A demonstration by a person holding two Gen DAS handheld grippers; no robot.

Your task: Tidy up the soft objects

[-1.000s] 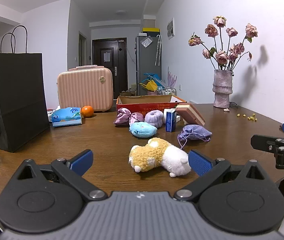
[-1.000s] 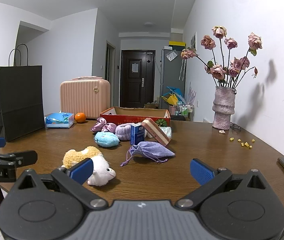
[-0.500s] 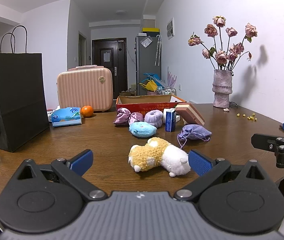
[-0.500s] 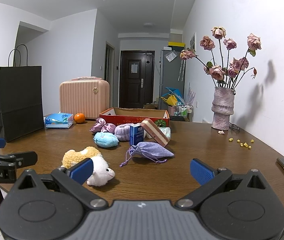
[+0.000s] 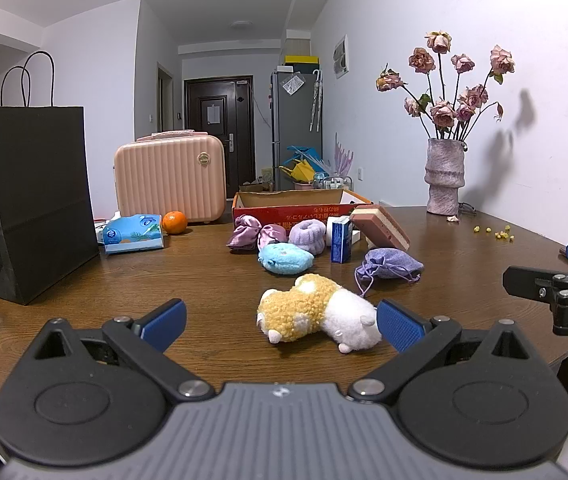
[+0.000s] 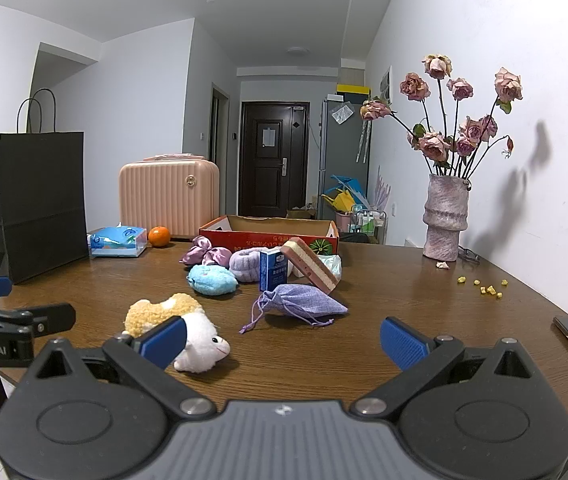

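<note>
plush toy [image 5: 318, 312] lies before pouch [image 5: 390, 263], box [image 5: 300, 204] behind

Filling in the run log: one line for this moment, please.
left gripper: open, empty | right gripper: open, empty | plush toy: on table, untouched | red box: behind soft items

plush toy [image 5: 318, 312] yellow and white | pouch [image 5: 390, 263] lavender | suitcase [image 5: 170, 178] pink, ribbed | bag [image 5: 36, 200] black

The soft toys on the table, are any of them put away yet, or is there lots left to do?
Nothing looks put away yet. The red box shows no soft things from here. Both the left gripper and the right gripper have open jaws holding nothing. Still out on the table: the plush hamster, the blue plush, the purple pouch, the satin bow and the fluffy lilac band.
</note>
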